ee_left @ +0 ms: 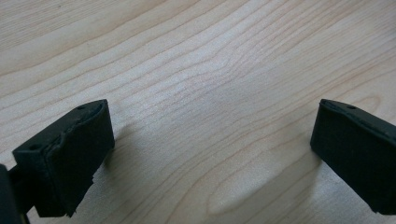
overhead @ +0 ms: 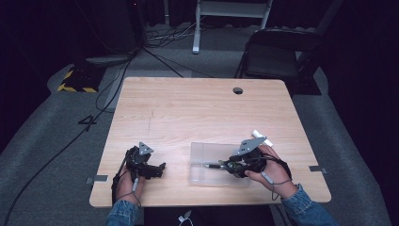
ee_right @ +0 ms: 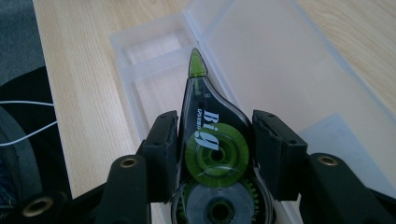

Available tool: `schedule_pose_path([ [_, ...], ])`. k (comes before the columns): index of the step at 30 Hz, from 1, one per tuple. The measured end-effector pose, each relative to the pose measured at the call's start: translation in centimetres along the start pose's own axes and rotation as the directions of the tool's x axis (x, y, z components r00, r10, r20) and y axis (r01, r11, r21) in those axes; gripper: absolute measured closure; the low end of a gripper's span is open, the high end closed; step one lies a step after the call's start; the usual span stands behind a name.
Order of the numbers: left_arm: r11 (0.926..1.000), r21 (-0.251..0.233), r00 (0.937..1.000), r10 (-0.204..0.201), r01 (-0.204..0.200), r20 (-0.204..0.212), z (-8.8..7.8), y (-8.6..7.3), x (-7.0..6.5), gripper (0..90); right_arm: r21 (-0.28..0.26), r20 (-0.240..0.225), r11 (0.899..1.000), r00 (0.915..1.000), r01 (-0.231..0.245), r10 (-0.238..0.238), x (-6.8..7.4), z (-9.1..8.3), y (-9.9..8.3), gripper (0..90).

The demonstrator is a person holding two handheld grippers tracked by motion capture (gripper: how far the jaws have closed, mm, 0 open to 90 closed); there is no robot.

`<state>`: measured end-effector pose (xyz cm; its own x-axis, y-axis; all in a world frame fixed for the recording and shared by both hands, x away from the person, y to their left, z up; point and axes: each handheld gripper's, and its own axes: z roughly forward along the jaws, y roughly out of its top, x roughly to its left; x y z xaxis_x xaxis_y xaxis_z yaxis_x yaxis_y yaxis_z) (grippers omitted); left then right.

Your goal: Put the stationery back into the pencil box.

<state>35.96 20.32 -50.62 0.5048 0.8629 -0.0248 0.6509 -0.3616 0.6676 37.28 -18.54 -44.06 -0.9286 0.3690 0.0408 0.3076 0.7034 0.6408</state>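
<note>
right gripper clamps a correction tape dispenser between its fingers, pads pressing on both flat sides of the body. dispenser hangs over the open clear plastic case, tip pointing at the narrow end compartment.

risks from here, as judgement:
- the body is smooth and rounded where the fingers sit, so it could pivot or slide forward if the hand tilts down.
- the case is light and nothing holds it; a nudge from the tip or the fingers could push it across the worktop, or toward the near edge.
- the tip could catch on the compartment divider and keep the dispenser from lying flat.

dispenser: teardrop shape, dark translucent shell, green wheel and gear visible inside, green pointed tip, white lettering.

left gripper rests low on the bare worktop, fingers wide apart, nothing between them.
</note>
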Motion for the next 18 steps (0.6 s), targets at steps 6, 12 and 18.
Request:
schedule_pose_path([
  [6,1.0,0.0,1.0,0.001,-0.001,0.0,0.0,0.0,0.0,0.0,0.047,-0.007,0.999,0.9997,0.022,-0.021,0.0,0.6,-0.5,52.6],
  [12,1.0,0.0,1.0,0.001,-0.001,0.0,0.0,0.0,0.0,0.0,0.077,-0.019,0.997,0.9993,0.032,-0.031,-0.1,0.8,-0.9,52.6],
  [18,1.0,0.0,1.0,0.001,-0.001,0.0,0.0,0.0,0.0,0.0,0.103,-0.029,0.994,0.999,0.039,-0.036,-0.1,1.2,-1.2,52.6],
])
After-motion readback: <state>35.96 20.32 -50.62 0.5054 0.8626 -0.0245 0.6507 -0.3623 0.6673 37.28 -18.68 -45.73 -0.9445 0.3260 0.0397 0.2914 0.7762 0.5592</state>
